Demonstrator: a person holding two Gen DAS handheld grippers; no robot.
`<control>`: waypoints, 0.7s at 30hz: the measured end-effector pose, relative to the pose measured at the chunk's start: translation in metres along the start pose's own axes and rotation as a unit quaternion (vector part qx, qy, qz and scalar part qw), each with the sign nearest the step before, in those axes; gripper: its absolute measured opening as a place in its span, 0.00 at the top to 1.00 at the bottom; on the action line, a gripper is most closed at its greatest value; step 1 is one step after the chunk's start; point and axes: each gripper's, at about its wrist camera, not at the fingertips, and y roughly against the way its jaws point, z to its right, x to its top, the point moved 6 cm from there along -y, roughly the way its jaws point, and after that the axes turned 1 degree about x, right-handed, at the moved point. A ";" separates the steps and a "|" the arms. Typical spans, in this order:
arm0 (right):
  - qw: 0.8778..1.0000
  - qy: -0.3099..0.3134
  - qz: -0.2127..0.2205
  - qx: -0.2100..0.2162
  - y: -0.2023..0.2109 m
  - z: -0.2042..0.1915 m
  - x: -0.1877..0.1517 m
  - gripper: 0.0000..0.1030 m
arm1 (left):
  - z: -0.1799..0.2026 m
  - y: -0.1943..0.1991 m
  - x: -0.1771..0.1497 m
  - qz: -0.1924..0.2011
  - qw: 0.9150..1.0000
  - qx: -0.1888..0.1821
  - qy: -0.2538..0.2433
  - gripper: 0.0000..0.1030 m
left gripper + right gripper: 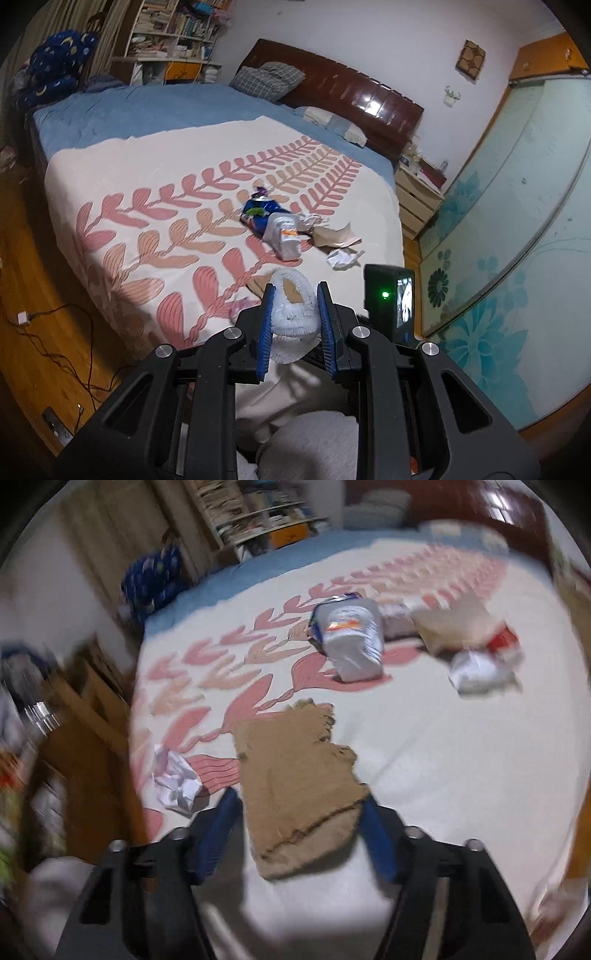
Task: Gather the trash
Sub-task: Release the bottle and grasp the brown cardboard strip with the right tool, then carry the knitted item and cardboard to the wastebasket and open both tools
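- Left wrist view: the bottom of the shot is mostly black gripper frame, so whatever sits right under it is covered. The pale lump below the frame is too vague to name.
- Left gripper (294,301) has its blue pads pinched onto a white rolled-rim thing, looks like a bunched white plastic bag (293,314), though I can't say for sure. A brown patch shows through its opening.
- It's held up over the near corner of the bed (155,184), pointing across the bed toward the headboard (351,92).
- Trash heap sits mid-bed, well ahead: blue snack bag (260,214), a white plastic pack (286,236) touching it, a brown paper bag (332,236) beside that, and a crumpled white paper (343,258) nearest.
- A black camera unit (389,299) with a green light pokes up just right of the fingers.
- Right wrist view: heavily motion-blurred, edges are mush, labels unreadable.
- Right gripper (301,812) is spread wide, fingers either side of a torn cardboard piece (295,775) lying flat on the bedspread; can't tell whether the pads touch it.
- It's angled down at the bed from the foot end.
- Crumpled paper ball (177,782) just left of the left finger; the white pack (351,638) and another paper wad (476,672) farther up.
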 end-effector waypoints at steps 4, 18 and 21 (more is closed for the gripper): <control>1.000 -0.009 0.003 -0.015 0.003 0.008 0.001 0.91 | -0.008 -0.002 -0.005 -0.007 1.000 0.000 0.009 0.79; 0.986 -0.057 0.153 0.030 0.177 0.050 -0.025 0.91 | 0.037 0.026 0.005 0.015 0.999 -0.042 -0.020 0.78; 0.979 -0.068 0.194 0.001 0.248 0.080 -0.048 0.91 | 0.075 0.038 0.014 0.029 0.996 -0.073 -0.047 0.78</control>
